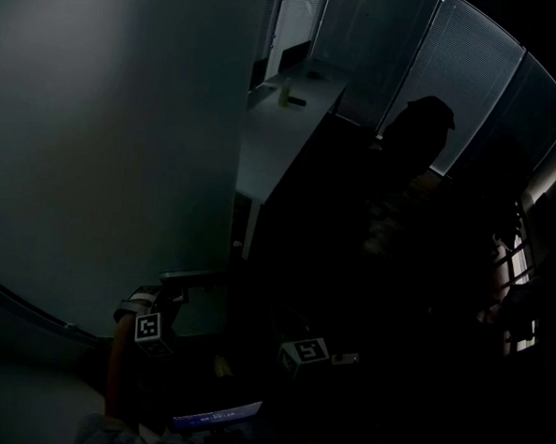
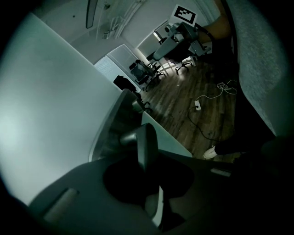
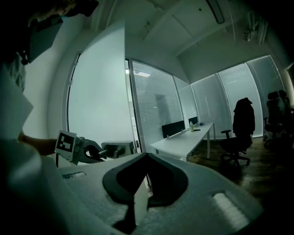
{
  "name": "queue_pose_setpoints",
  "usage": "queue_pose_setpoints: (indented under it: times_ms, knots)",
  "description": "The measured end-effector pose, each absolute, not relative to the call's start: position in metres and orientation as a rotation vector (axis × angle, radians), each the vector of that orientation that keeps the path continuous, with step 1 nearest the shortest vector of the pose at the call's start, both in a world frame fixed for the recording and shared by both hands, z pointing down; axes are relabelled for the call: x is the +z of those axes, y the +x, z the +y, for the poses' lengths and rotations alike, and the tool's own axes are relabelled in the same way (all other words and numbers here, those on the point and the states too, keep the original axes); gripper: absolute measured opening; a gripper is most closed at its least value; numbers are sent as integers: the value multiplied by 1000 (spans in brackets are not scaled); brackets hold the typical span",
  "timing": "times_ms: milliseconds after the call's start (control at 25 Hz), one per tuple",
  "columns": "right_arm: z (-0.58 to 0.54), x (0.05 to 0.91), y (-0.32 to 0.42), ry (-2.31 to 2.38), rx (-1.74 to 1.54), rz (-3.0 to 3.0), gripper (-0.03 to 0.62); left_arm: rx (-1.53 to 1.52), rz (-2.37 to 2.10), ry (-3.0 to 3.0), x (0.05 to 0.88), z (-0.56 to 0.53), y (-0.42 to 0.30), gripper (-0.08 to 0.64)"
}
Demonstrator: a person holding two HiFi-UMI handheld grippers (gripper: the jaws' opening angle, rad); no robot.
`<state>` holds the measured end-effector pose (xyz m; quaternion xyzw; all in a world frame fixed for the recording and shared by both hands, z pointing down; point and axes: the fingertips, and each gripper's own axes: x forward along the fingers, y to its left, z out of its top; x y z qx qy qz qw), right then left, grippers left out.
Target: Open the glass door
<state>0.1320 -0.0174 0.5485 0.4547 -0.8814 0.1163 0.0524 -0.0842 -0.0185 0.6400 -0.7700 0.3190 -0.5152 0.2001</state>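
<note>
Seemingly left gripper clamps door handle

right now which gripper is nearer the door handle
Left. The left gripper is closed on the door handle of the glass door. The right gripper hangs off to the side, apart from the handle, jaws shut and empty.

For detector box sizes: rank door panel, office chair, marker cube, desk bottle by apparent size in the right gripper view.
door panel
office chair
marker cube (near the camera, so flattered)
desk bottle
</note>
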Motion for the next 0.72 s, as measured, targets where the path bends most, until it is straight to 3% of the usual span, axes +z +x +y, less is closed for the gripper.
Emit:
queue_pose_setpoints:
  times_ms: [720]
  knots:
    - [28, 553, 133, 1401, 363, -2667, 2, -1391, 839, -2149, 639, 20, -73, 57]
